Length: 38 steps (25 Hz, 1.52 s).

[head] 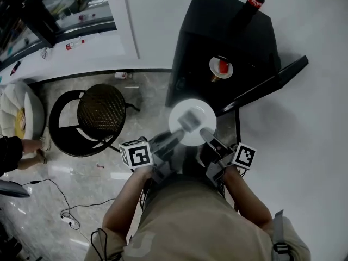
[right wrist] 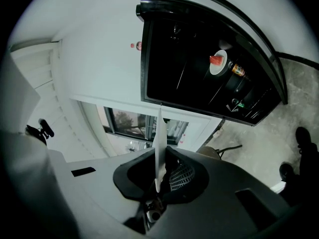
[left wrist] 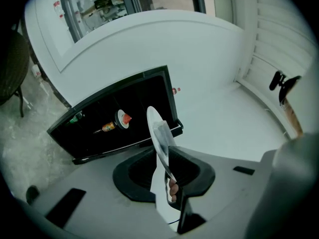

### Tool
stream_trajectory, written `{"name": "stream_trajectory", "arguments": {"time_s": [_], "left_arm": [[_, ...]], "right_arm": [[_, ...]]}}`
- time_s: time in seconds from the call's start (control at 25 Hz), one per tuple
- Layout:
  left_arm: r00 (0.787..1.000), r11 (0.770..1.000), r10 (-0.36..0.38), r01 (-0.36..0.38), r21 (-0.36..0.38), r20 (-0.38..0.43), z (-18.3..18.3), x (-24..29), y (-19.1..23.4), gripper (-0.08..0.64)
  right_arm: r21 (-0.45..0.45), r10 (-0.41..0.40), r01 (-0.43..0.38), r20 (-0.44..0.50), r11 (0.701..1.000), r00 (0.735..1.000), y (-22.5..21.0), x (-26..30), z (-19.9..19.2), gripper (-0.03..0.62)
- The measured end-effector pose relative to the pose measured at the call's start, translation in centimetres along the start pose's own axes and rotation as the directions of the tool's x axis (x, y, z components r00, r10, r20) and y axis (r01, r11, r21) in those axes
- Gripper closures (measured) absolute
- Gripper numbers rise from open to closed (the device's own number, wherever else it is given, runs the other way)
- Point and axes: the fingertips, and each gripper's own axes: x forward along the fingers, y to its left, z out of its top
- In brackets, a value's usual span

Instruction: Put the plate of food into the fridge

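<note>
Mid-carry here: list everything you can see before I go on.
white plate: one, white, something grey and blurred on it, held in front of the fridge
fridge: one, black, door open
small plate: one, white with a red item, in the fridge
cola bottle: one, dark with red cap, at the fridge's far end
round chair: one, dark, on the floor at left
cable: one, dark, on the floor
other person's arm: one, dark sleeve, left edge
left gripper: grey, jaws on the white plate's rim
right gripper: grey, jaws on the opposite rim
</note>
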Motion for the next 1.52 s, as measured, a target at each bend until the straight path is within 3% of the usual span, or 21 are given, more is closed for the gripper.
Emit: {"name": "stream_trajectory", "arguments": {"time_s": [0.12,0.28,0.52,0.76,1.0,1.16,1.32,1.52], "left_arm": [[1.000,0.997,0.016,-0.016,-0.076,0.009,0.2,1.1,0.7,0.499],[0.999,0.992,0.050,-0.049,-0.118,0.000,-0.2,1.4,1.0,0.509],[0.993,0.976,0.119,-0.118,-0.181,-0.005,-0.2,5.4,3.4,0.526],[0.988,0.955,0.155,-0.144,-0.258,0.022,-0.5,6.6,4.8,0.537],[0.978,0.948,0.204,-0.188,-0.257,0.036,-0.2,7.9,5.6,0.538],[0.970,0.925,0.236,-0.209,-0.316,0.050,-0.3,8.8,6.4,0.541],[0.960,0.908,0.271,-0.230,-0.350,0.074,-0.1,9.8,7.7,0.543],[0.949,0.897,0.290,-0.224,-0.382,0.124,0.5,11.6,8.6,0.543]], "right_arm": [[-0.038,-0.014,0.014,-0.007,0.999,1.000,-0.4,0.1,1.1,0.552],[-0.072,-0.049,0.048,-0.012,0.996,0.999,-0.7,-0.2,1.1,0.553],[-0.110,-0.069,0.061,-0.068,0.992,0.995,-3.4,0.1,4.7,0.555],[-0.101,-0.089,0.078,-0.107,0.992,0.990,-4.8,0.4,5.6,0.557],[-0.049,-0.113,0.107,-0.131,0.993,0.985,-6.9,0.6,6.8,0.558],[-0.035,-0.096,0.092,-0.146,0.995,0.985,-7.8,1.0,7.7,0.558],[-0.010,-0.126,0.126,-0.163,0.992,0.978,-9.2,1.2,8.6,0.557],[-0.041,-0.072,0.065,-0.194,0.997,0.978,-9.5,2.0,10.9,0.557]]}}
